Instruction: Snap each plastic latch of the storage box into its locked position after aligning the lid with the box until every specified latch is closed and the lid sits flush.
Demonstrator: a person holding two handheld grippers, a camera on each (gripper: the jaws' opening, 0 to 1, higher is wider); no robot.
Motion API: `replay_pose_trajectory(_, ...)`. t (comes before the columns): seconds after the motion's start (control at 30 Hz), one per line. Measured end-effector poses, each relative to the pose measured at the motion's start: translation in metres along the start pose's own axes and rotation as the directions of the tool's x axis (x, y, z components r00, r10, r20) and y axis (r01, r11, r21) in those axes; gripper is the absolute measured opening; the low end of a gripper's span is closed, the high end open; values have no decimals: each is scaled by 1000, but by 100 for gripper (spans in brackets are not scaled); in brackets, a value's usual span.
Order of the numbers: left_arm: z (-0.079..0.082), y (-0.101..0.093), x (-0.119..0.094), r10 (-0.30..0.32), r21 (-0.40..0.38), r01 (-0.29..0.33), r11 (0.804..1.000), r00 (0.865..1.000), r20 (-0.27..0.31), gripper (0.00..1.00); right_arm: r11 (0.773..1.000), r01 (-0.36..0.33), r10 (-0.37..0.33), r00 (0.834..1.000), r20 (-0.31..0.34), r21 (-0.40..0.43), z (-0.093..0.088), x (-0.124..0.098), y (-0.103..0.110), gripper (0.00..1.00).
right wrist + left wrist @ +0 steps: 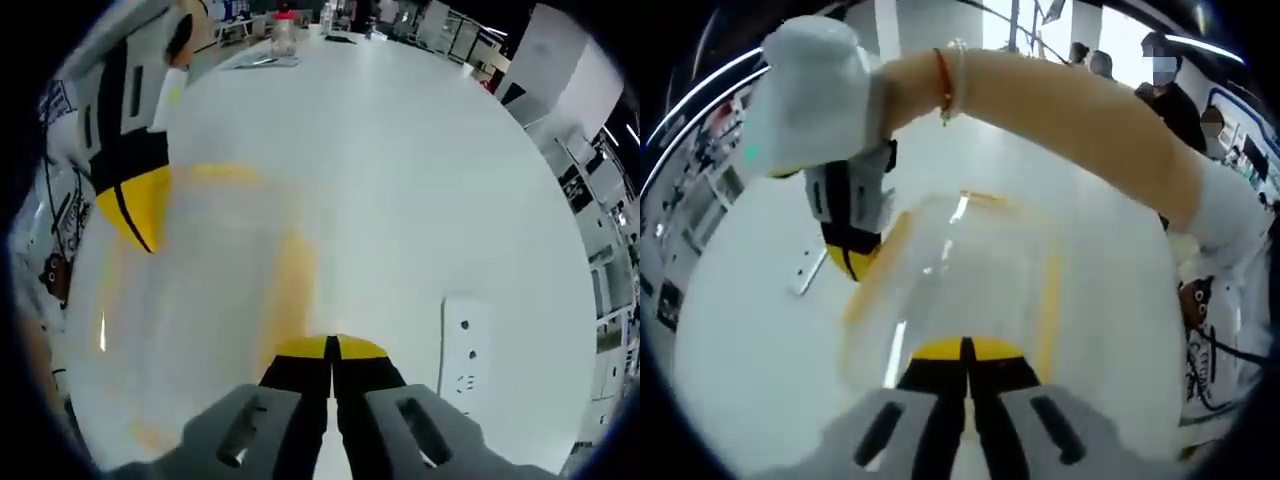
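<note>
The clear storage box [960, 290] with yellow latches sits on the white table, lid on.

Grey gripper [967, 352], black-yellow tips; orange bracelet [942, 84], white sleeve [1232, 215].

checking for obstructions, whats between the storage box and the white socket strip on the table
Bare white table: in the right gripper view nothing lies between the storage box and the socket strip.
</note>
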State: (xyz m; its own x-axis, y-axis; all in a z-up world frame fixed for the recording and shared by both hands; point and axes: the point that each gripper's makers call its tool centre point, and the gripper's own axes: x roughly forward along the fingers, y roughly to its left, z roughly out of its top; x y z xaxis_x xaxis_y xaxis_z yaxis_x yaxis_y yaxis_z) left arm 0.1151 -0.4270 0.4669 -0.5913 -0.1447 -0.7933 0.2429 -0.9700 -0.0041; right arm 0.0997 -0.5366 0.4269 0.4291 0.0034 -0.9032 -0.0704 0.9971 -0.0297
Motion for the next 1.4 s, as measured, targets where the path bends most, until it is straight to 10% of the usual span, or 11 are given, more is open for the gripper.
replay_pose_trajectory(0.47,1,3,-1,-3,-12,3,1000,1000,-17,0,982,-160,159,987,21,102,-3,4,5,0)
replay_pose_trajectory(1.4,-2,-7,-2,6,9,-5,1000,999,-32,0,949,-262,256,965,57,173,6,26,30,0)
